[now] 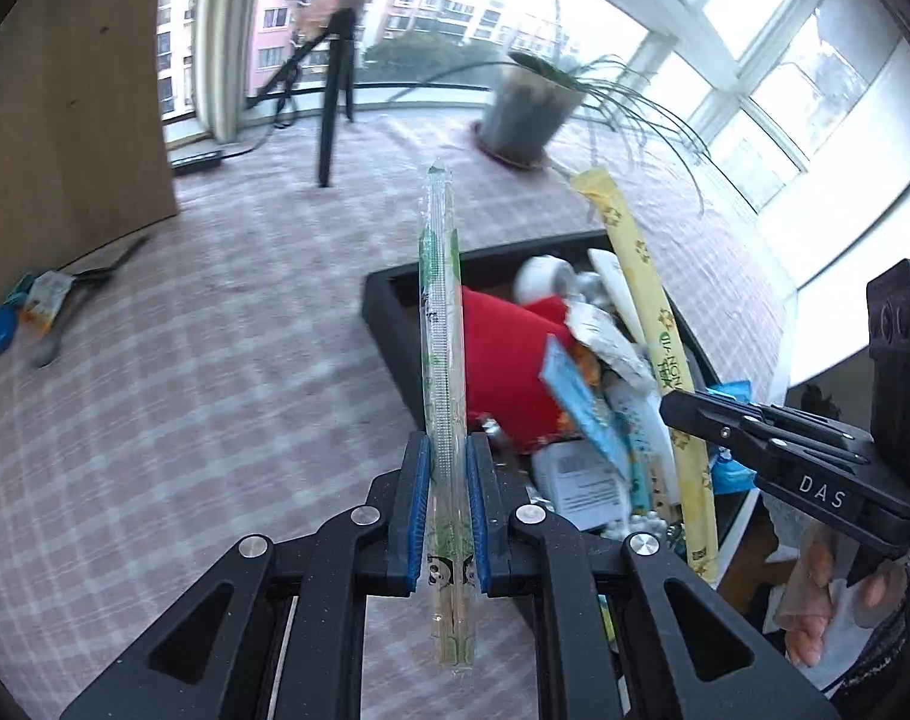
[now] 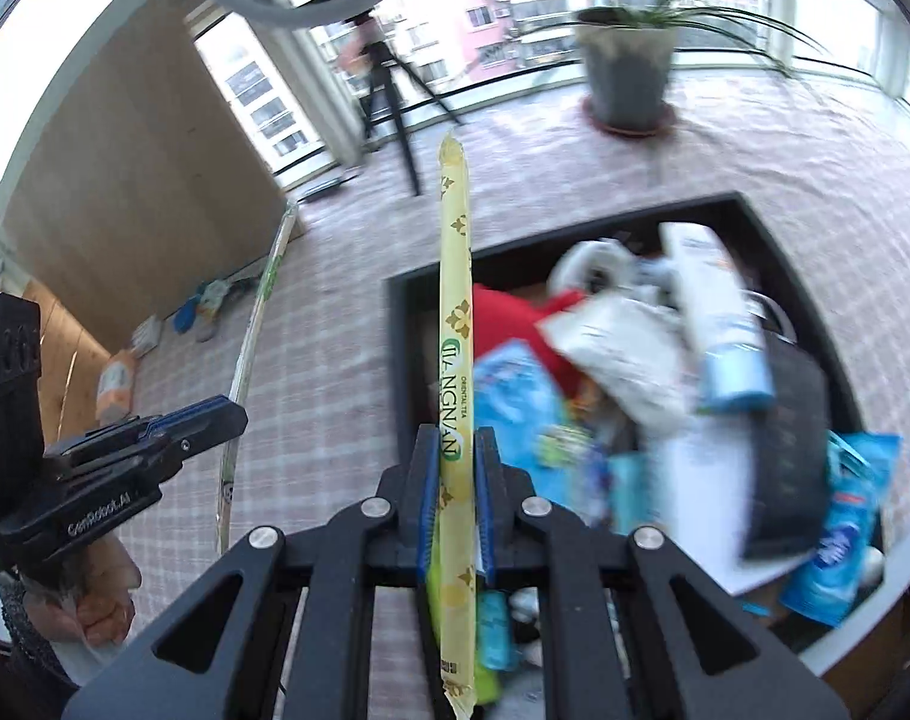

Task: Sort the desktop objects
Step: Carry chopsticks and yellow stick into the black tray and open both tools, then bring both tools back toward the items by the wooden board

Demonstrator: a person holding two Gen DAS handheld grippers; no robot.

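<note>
While both grippers hang above the checked cloth (image 1: 185,420), each is clamped on one long packet, so the step in hand looks like carrying picked items away from the black tray (image 1: 389,324) to a sorting spot. Far left on the cloth lies a small pile (image 1: 41,306): a blue piece, an orange packet, something dark and thin; it may be the group being built. The left gripper (image 1: 446,516) grips a clear chopstick sleeve (image 1: 440,330) with green print, upright between its blue pads. To its right the right gripper (image 2: 458,510) is closed on a yellow sleeve (image 2: 455,324), also upright. Both sleeves stand over the tray's left edge, clear of its contents. Next, each sleeve probably has to be swung left and laid down flat; they stick out far, so the tips could clash. Behind stand a tripod (image 1: 335,96) and a potted plant (image 1: 527,114), well apart from the likely path. The tray is still crowded: red cloth (image 1: 503,360), blue packets, a white tube.
</note>
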